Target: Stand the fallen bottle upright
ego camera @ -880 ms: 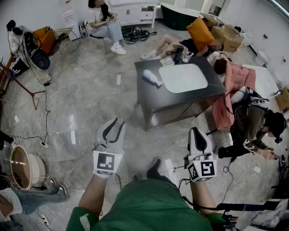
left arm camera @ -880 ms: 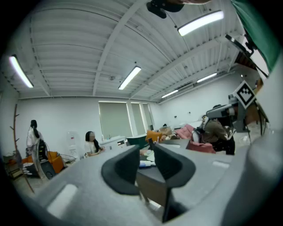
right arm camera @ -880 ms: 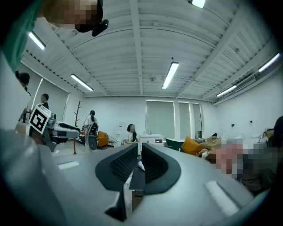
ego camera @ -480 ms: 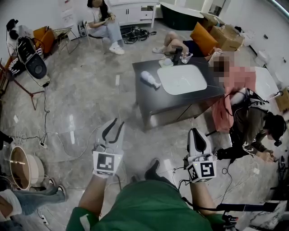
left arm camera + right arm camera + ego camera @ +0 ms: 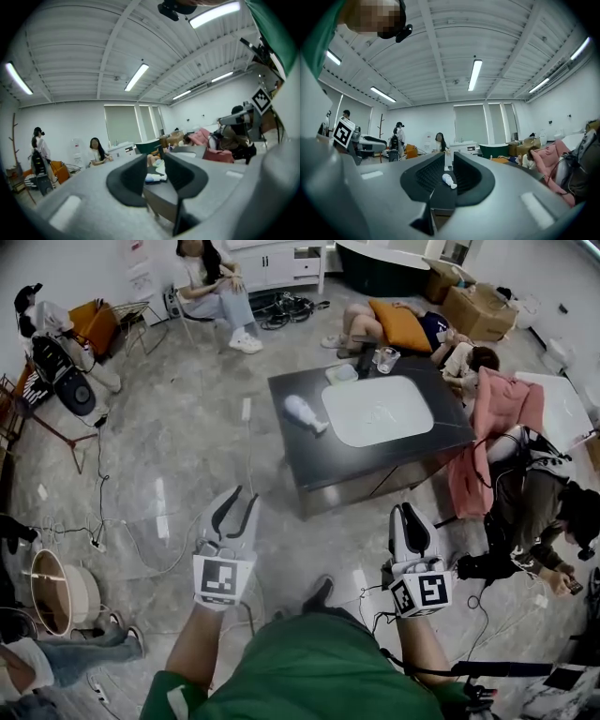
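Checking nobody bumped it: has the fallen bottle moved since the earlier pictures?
No. The bottle lies on its side in the same spot left of the white basin on the table; only the camera shifted.

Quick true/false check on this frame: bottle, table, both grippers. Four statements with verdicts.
1. The bottle lies on its side on the dark table. True.
2. The left gripper grips the bottle. False: its jaws are apart and empty, over the floor short of the table.
3. A white tray sits on the table beside the bottle. True.
4. The right gripper rests on the table. False: it is held over the floor, short of the table, holding nothing.
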`<move>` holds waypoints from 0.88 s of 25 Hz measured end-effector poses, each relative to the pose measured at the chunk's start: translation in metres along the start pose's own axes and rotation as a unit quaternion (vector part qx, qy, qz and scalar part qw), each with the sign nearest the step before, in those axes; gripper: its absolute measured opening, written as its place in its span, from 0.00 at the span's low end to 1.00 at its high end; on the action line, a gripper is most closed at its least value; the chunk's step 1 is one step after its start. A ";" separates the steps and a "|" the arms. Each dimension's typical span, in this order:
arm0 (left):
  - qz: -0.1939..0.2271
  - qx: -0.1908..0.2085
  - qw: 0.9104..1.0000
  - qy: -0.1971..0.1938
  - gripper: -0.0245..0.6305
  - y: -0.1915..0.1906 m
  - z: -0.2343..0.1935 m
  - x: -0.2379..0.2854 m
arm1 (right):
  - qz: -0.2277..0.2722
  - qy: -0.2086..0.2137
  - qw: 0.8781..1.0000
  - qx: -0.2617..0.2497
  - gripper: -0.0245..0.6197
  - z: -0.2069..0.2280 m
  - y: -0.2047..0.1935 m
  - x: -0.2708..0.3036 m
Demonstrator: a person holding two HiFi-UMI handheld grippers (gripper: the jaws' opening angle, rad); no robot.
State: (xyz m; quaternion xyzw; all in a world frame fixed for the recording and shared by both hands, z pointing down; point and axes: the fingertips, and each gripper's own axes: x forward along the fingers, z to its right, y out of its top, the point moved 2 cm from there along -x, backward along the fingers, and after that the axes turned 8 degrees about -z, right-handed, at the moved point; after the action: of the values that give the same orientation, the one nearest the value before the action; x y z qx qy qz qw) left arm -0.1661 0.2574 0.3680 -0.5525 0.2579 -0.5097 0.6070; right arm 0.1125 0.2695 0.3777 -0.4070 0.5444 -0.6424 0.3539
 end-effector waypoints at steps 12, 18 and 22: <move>-0.026 0.012 1.000 0.003 0.22 0.031 0.038 0.074 | 0.011 0.031 0.999 0.028 0.10 0.081 0.008 0.035; -0.033 0.027 0.999 0.009 0.22 0.034 0.039 0.089 | 0.010 0.035 0.999 0.038 0.10 0.095 0.003 0.043; -0.041 0.029 0.999 0.002 0.22 0.027 0.036 0.106 | 0.007 0.030 0.999 0.039 0.10 0.102 0.001 0.053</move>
State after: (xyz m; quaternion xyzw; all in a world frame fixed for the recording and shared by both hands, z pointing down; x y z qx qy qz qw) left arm -0.0888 0.1725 0.3784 -0.5437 0.2210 -0.5428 0.6008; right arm 0.1829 0.1798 0.3919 -0.3696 0.5320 -0.6729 0.3572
